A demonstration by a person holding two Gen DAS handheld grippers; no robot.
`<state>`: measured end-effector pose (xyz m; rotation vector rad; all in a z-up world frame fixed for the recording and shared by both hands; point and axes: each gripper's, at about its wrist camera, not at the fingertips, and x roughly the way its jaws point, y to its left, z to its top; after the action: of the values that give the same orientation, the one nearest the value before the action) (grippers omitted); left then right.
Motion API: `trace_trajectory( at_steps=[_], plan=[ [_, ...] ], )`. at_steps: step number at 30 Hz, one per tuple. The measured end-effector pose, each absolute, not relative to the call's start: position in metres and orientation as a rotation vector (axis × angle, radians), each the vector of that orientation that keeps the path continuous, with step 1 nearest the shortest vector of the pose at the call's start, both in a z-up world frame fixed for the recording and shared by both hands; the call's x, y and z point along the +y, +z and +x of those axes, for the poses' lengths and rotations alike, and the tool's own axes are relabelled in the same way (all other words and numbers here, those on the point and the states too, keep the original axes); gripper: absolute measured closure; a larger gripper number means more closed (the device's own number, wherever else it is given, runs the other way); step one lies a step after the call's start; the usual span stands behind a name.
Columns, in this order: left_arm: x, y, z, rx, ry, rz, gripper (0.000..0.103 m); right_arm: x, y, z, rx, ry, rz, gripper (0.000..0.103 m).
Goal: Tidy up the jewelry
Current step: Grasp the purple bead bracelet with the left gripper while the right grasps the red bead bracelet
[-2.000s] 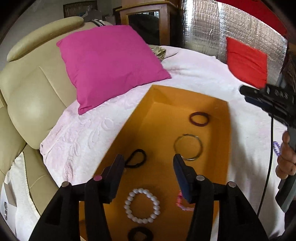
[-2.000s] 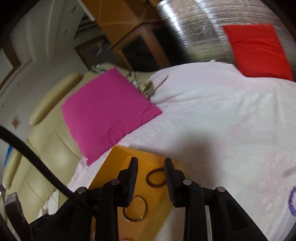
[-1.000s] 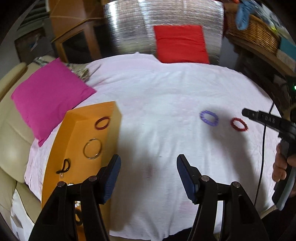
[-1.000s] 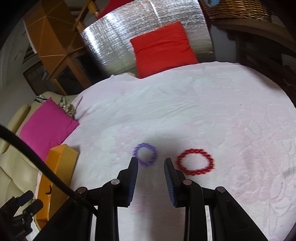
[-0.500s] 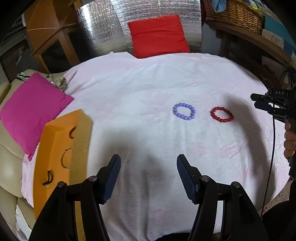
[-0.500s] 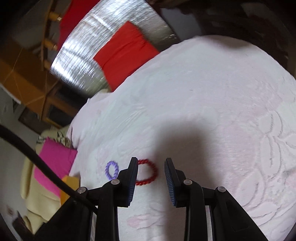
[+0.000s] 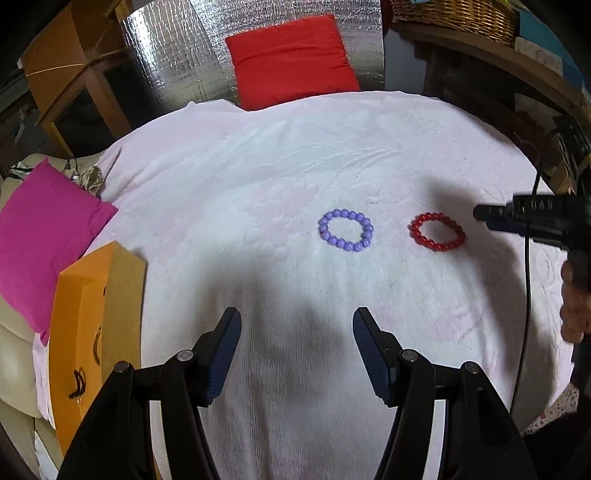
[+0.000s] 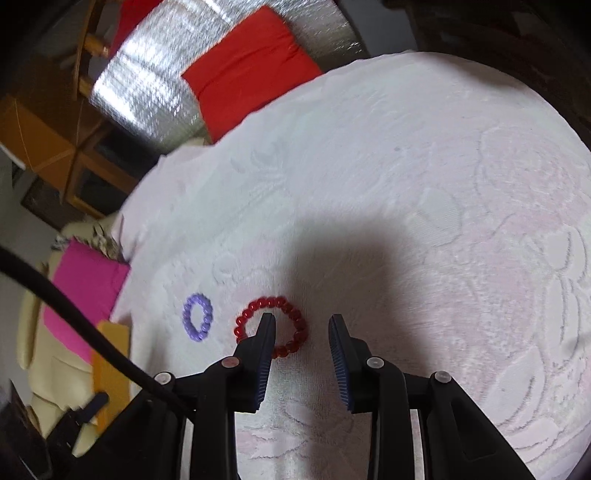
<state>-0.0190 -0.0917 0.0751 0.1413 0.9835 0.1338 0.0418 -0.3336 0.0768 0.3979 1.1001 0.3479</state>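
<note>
A purple bead bracelet [image 7: 346, 229] and a red bead bracelet [image 7: 437, 231] lie flat on the pale pink cloth. An orange box [image 7: 79, 328] at the left holds a gold ring and a black band. My left gripper [image 7: 296, 325] is open and empty, hovering well short of the bracelets. My right gripper [image 8: 301, 320] is open, low over the cloth, with its left fingertip inside the loop of the red bracelet [image 8: 271, 325]. The purple bracelet [image 8: 198, 322] lies just to its left. The right gripper also shows in the left wrist view [image 7: 480, 214], beside the red bracelet.
A magenta cushion [image 7: 40, 236] lies on a cream sofa at the left. A red cushion [image 7: 291, 61] leans on a silver foil panel at the back. A wooden shelf with a wicker basket [image 7: 454, 16] stands at the right. The orange box's corner [image 8: 110, 365] shows at left.
Both grippers swung away from the orange box to the bracelets. The right gripper dropped low and opened wider, its left finger now inside the red bracelet's loop. The left gripper came slightly closer.
</note>
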Motion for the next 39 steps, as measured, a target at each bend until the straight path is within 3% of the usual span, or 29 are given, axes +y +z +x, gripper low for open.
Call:
trace_trajectory(
  at_steps=[20, 32, 34, 37, 39],
  plan=[
    [-0.089, 0.031, 0.085, 1.018, 0.039, 0.104, 0.039, -0.328, 0.065, 0.050, 1.134, 0.315, 0.281, 0.071],
    [-0.090, 0.013, 0.102, 1.027, -0.001, 0.077, 0.039, -0.317, 0.056, 0.056, 1.141, 0.343, 0.233, 0.071],
    [-0.089, 0.011, 0.104, 1.026, -0.009, 0.064, 0.042, -0.315, 0.054, 0.056, 1.140, 0.341, 0.220, 0.071],
    [-0.090, 0.011, 0.103, 1.015, -0.033, 0.052, 0.058, -0.310, 0.053, 0.057, 1.123, 0.337, 0.192, 0.071],
    [-0.093, 0.011, 0.103, 1.006, -0.046, 0.062, 0.076, -0.304, 0.052, 0.055, 1.107, 0.339, 0.163, 0.069]
  ],
)
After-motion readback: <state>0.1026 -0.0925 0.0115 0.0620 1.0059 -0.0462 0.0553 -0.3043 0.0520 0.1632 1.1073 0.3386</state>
